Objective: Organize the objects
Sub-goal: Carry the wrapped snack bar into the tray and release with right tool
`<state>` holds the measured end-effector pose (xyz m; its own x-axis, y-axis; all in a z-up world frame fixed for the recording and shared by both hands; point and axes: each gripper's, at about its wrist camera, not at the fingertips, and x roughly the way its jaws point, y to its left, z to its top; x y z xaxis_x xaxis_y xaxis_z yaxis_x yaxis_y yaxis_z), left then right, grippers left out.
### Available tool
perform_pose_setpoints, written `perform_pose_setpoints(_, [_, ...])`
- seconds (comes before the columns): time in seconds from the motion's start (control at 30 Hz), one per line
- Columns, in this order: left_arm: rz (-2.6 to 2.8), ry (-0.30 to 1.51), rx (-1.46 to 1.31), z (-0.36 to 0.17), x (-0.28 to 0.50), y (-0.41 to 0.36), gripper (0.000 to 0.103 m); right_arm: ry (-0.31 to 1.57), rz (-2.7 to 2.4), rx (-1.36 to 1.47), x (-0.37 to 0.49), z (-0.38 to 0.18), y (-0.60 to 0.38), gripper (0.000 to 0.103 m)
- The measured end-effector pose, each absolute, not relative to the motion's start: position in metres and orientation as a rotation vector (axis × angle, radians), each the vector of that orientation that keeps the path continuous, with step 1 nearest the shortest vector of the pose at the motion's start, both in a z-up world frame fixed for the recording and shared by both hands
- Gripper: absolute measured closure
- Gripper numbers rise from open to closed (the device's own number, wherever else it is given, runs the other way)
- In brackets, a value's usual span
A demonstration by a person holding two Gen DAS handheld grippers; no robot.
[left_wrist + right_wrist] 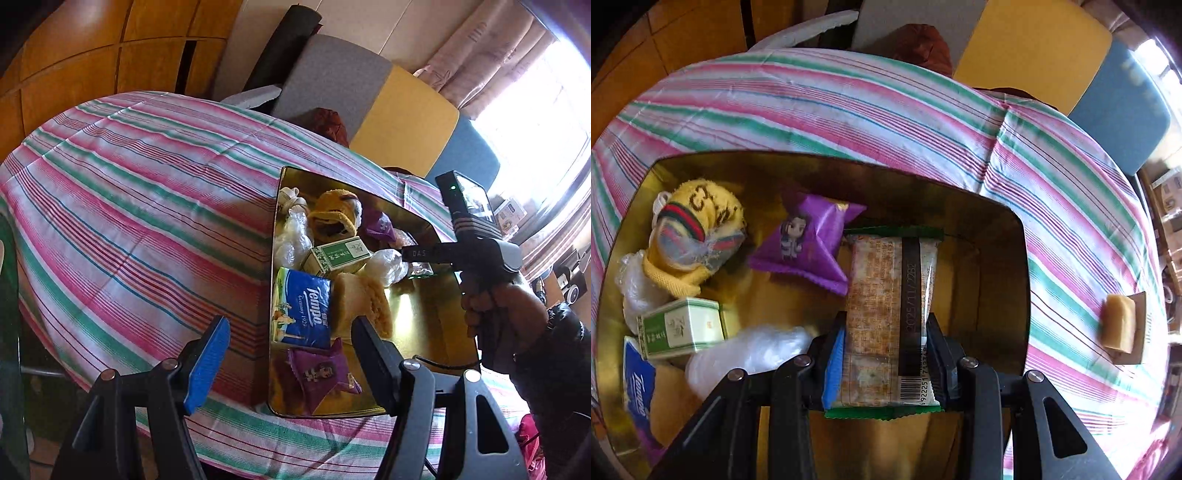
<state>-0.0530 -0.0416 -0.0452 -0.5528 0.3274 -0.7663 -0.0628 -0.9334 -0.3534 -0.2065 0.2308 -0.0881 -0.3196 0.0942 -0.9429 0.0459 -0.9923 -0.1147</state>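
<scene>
A gold tin tray (436, 325) (982, 236) lies on the striped tablecloth and holds several items: a blue Tempo tissue pack (303, 314) (637, 391), a green-and-white box (338, 254) (683, 326), a purple snack pouch (321, 373) (809, 240), a yellow knit item (334, 218) (690, 229) and clear plastic bags (746, 354). My right gripper (886, 354) is shut on a green-edged cracker packet (890, 295), held over the tray's right part. My left gripper (291, 365) is open and empty at the tray's near-left edge.
A yellow sponge block (1119, 325) on a brown card lies on the cloth right of the tray. Grey, yellow and blue chairs (402, 118) stand behind the table. A wooden cabinet (92, 55) is at far left.
</scene>
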Motion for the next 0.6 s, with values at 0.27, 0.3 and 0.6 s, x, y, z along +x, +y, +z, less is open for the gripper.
perform_pose_setpoints(0.27, [2.568, -0.396, -1.343, -0.044, -0.05, -0.039, 0.034, -0.105, 2.642, -1.698, -0.192, -0.056, 0.239, 0.04])
perform_pose_setpoints(0.3, [2.571, -0.391, -1.341, -0.044, -0.05, -0.04, 0.034, -0.11, 2.655, -1.677, -0.188, -0.051, 0.241, 0.04])
perform_pose_setpoints(0.6, [2.634, -0.275, -1.273, -0.028, -0.04, -0.028, 0.034, -0.044, 2.769, -1.553, -0.13, -0.01, 0.272, 0.025])
